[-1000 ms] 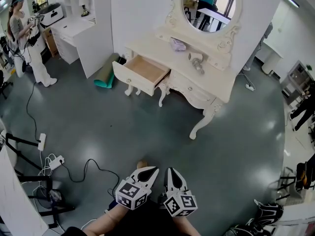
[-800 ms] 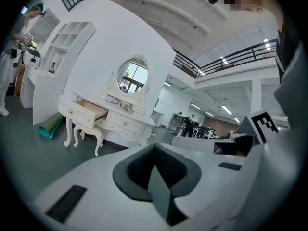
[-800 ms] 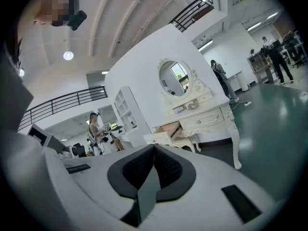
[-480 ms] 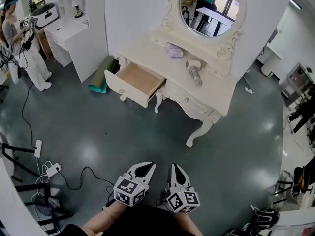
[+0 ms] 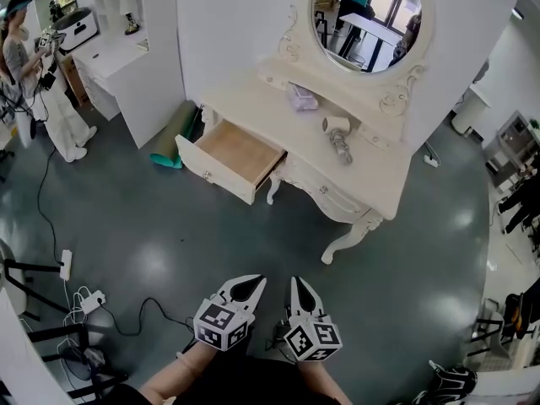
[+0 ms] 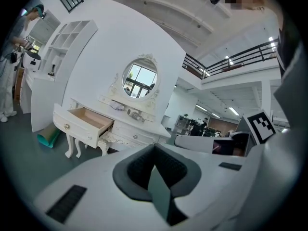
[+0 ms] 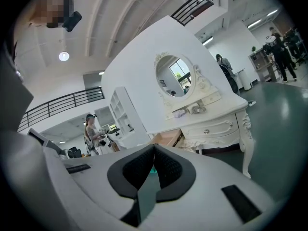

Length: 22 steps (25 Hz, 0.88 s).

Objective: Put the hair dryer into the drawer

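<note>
Drawer (image 5: 240,153) gapes open to receive the hair dryer (image 5: 338,137) lying on the dressing table (image 5: 371,178); left gripper (image 5: 247,283) and right gripper (image 5: 299,287), jaws closed and empty, hang well short.

Head view high, looking steeply down, both gripper views low, near-level, all sharing distant drawer (image 5: 240,152).

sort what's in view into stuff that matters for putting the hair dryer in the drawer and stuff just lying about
Job: hair dryer, open drawer, dressing table, left gripper, right gripper.
Lying about: rolled green mat, power strip, pale bundle.
</note>
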Each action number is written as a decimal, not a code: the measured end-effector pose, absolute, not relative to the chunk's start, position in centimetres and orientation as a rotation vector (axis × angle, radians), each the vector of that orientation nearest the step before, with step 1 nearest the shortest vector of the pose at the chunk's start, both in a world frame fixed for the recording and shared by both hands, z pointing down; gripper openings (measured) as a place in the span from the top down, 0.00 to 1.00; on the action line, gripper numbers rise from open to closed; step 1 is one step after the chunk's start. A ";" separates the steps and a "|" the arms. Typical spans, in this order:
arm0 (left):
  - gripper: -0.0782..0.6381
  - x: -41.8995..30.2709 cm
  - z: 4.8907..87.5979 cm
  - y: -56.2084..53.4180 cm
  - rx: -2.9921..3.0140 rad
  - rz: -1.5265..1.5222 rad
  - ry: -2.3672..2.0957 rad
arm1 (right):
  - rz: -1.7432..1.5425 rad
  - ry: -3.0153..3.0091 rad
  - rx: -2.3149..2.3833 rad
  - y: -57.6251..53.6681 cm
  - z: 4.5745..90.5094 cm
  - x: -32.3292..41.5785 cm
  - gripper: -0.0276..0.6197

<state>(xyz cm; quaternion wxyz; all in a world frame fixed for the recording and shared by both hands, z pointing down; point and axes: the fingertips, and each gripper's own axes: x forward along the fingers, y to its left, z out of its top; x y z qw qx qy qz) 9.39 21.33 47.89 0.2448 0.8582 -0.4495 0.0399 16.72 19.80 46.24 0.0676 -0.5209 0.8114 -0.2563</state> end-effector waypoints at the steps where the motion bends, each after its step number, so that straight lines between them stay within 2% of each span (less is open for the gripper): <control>1: 0.86 9.3 47.9 20.9 2.341 0.106 -1.224 | -0.768 2.445 -1.568 19.2 46.2 16.5 0.94; 22: 0.86 5.8 48.3 13.5 2.377 0.085 -1.198 | -0.756 2.431 -1.597 12.3 47.2 13.2 0.94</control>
